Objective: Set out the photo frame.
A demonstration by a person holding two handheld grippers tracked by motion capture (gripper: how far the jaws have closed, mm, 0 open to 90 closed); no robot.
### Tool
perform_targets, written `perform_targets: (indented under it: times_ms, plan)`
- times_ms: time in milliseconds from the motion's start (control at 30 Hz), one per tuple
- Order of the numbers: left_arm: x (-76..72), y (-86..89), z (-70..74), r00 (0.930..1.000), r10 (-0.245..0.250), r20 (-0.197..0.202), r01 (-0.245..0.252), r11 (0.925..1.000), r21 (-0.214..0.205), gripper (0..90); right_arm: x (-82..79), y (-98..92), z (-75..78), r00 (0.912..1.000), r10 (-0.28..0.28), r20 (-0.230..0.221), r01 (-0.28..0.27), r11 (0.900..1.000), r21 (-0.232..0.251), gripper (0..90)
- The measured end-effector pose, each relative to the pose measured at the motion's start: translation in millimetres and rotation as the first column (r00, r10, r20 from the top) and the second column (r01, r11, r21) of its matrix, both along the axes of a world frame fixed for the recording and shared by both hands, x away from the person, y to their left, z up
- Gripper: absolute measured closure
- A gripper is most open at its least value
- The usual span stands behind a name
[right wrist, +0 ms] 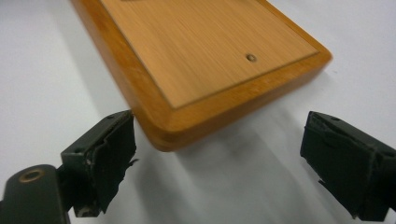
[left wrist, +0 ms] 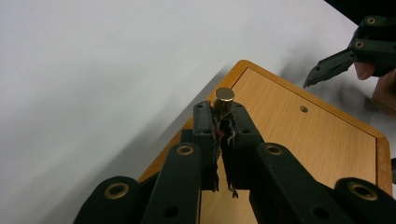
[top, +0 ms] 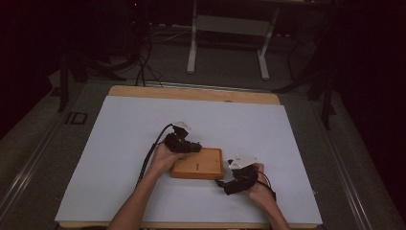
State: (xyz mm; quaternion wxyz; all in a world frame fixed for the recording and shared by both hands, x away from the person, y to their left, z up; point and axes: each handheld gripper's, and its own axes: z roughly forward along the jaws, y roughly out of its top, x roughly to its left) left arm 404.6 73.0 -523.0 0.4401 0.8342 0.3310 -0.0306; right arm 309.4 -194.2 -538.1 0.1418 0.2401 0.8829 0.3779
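The left gripper [left wrist: 223, 122] pinches a small metal peg [left wrist: 224, 101] over the wooden board [left wrist: 299, 135]; the right gripper [right wrist: 219, 158] gapes empty at its corner. Next, seemingly: lower the peg squarely into the hole [left wrist: 303, 109].

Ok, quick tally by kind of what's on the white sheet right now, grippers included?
Wooden board: 1
Small metal peg, clamped in the left gripper: 1
Grippers: 2, the left gripper and the right gripper, open at the board's corner
Total: 4
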Motion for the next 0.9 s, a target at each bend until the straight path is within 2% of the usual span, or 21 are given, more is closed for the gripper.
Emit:
perform_targets:
  times_ms: [33, 133, 300, 733, 900]
  plan:
    - [0.2, 0.0, -0.1, 1.0, -0.001, -0.001, 0.001, 1.0, -0.001, 84.9, 0.3, 0.7, -0.8, 0.9999, -0.009, 0.01, 0.009, 0.9998, -0.017, 10.1]
    - [0.8, 0.3, -0.3, 1.0, -0.003, -0.004, 0.003, 1.0, -0.002, 84.9, 1.9, 2.3, -2.7, 0.9998, -0.018, 0.013, 0.018, 0.9995, -0.024, 10.0]
    - [0.7, 0.1, -0.3, 1.0, -0.005, -0.004, 0.005, 1.0, -0.001, 84.8, 0.4, 8.8, -3.5, 0.9978, -0.008, 0.065, 0.012, 0.9987, -0.049, 10.4]
    - [1.4, 0.6, -1.0, 0.9999, -0.016, -0.005, 0.016, 0.9998, -0.009, 84.9, -3.1, 20.4, -1.0, 0.988, 0.046, 0.147, -0.037, 0.997, -0.068, 13.1]
    - [0.7, 0.1, -0.5, 0.9997, -0.026, -0.001, 0.026, 0.9996, -0.008, 85.1, -3.1, 20.7, 0.5, 0.9843, 0.034, 0.173, -0.023, 0.9973, -0.07, 13.3]
